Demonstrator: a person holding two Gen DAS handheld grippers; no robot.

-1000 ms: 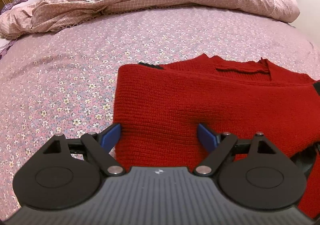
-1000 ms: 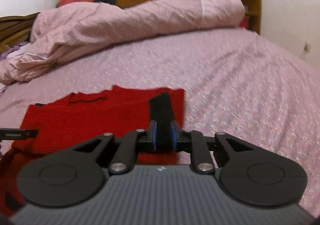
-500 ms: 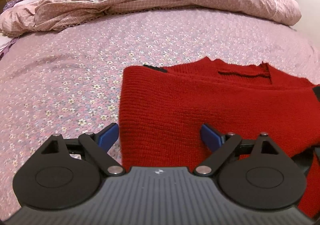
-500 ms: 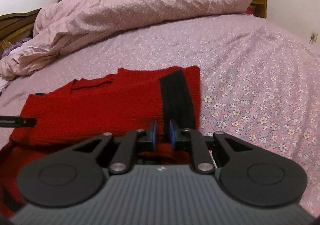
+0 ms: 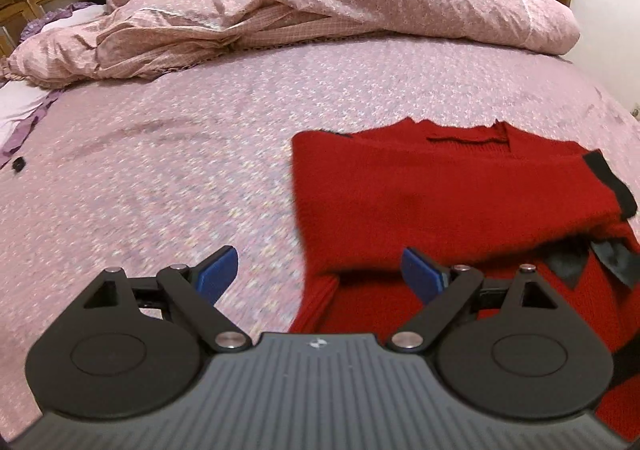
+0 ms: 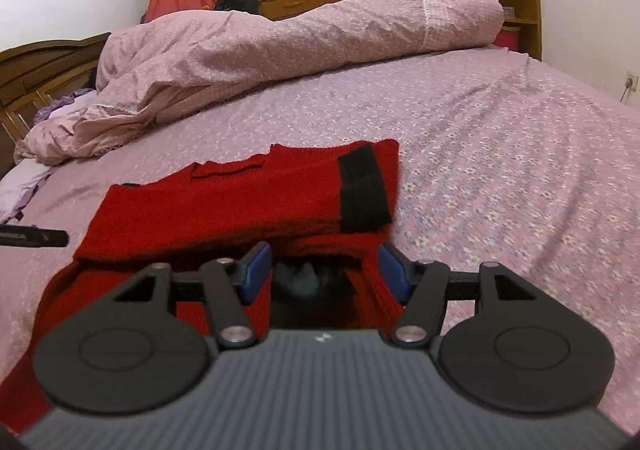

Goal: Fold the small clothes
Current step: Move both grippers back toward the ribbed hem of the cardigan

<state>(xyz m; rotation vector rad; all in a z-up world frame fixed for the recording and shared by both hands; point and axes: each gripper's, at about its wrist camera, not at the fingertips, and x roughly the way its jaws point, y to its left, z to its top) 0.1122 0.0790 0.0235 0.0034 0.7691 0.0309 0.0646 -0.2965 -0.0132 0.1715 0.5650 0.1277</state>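
Change: right gripper (image 6: 325, 270) having just let go of the black cuff (image 6: 363, 189), fingers opening, nothing between them | Pose: left gripper (image 5: 320, 274) hovering wide open beside the red sweater (image 5: 440, 189) on the bed (image 5: 160, 169), both angling downward

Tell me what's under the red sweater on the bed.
The red sweater lies on the pink floral bedsheet. Its folded top layer covers more red knit; whatever else lies beneath is hidden.

Each gripper, the left gripper (image 5: 320, 274) and the right gripper (image 6: 325, 270), has blue finger pads (image 5: 219, 273), black linkage arms with silver pivot screws, round black discs, and a ribbed grey body.
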